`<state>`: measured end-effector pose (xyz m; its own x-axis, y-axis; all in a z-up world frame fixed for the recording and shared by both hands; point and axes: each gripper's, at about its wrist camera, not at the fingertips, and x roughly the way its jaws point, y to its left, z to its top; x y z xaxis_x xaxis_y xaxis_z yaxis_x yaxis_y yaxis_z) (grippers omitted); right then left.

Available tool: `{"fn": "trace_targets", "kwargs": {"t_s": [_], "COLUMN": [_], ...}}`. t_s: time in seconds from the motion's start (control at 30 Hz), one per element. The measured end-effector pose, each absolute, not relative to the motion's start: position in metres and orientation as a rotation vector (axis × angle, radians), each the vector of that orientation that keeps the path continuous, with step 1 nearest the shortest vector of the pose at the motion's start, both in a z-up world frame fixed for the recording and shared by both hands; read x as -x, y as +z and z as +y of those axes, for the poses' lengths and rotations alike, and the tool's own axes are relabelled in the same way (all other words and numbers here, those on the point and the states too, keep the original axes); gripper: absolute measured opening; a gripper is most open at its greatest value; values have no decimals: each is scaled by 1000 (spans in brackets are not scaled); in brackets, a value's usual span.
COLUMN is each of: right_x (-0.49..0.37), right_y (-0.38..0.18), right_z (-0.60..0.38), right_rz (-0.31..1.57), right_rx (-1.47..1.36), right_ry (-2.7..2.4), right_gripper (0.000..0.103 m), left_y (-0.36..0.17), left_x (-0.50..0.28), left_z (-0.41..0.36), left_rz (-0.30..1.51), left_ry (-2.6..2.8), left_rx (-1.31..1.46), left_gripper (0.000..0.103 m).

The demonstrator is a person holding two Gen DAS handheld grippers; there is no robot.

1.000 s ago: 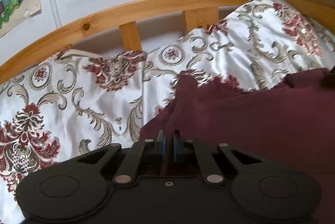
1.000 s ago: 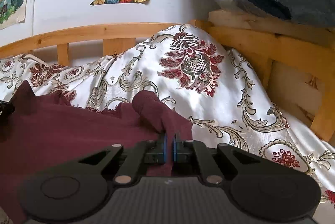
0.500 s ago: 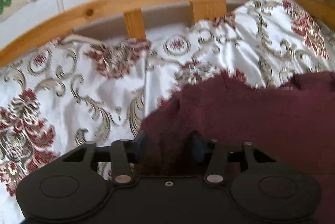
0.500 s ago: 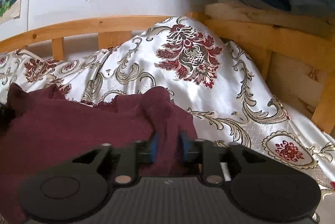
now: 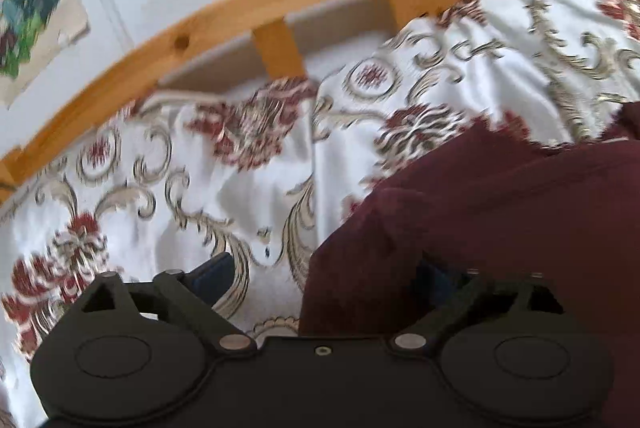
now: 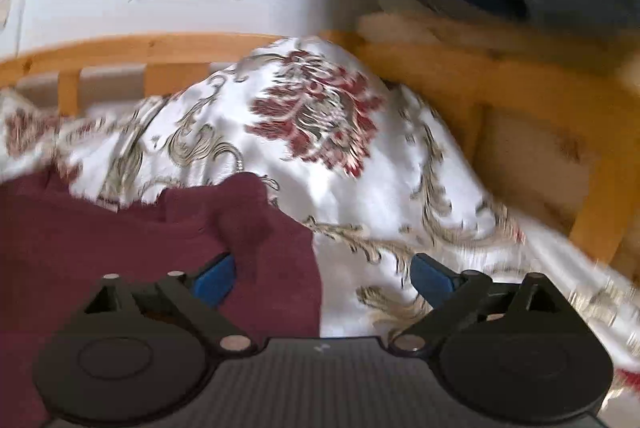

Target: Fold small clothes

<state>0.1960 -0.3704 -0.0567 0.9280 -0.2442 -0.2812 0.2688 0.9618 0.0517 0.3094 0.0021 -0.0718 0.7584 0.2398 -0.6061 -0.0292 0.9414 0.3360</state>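
Jaws of the left gripper (image 5: 322,278) and the right gripper (image 6: 322,274) stand spread wide, pinching nothing. The maroon garment (image 5: 500,220) lies on the bed, one corner between the left jaws and covering the inner one, the opposite corner (image 6: 248,228) between the right jaws. Beyond both spreads the floral bedspread (image 6: 320,131), then the wooden bed rail (image 5: 248,11). Judged from this, the fold is laid; withdraw straight back, level, without dragging cloth, then re-grip a clean edge.
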Motion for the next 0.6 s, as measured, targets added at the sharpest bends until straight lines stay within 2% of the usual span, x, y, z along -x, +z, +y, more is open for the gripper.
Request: {"fn": "trace_targets", "kwargs": {"t_s": [0.07, 0.17, 0.47, 0.6], "right_x": [-194, -194, -189, -189], "right_y": [-58, -61, -56, -55], "right_z": [-382, -394, -398, -399], "right_rz": [290, 296, 245, 289], "right_rx": [-166, -239, -282, -239], "right_ry": [-264, -258, -234, -310], "right_gripper": [103, 103, 103, 103], "left_y": [-74, -75, -70, -72], "left_x": [-312, -315, -320, -325], "left_z": [9, 17, 52, 62], "left_rz": [710, 730, 774, 791], "left_ry": [155, 149, 120, 148], "left_rx": [-286, -240, 45, 70], "left_gripper": [103, 103, 102, 102]}}
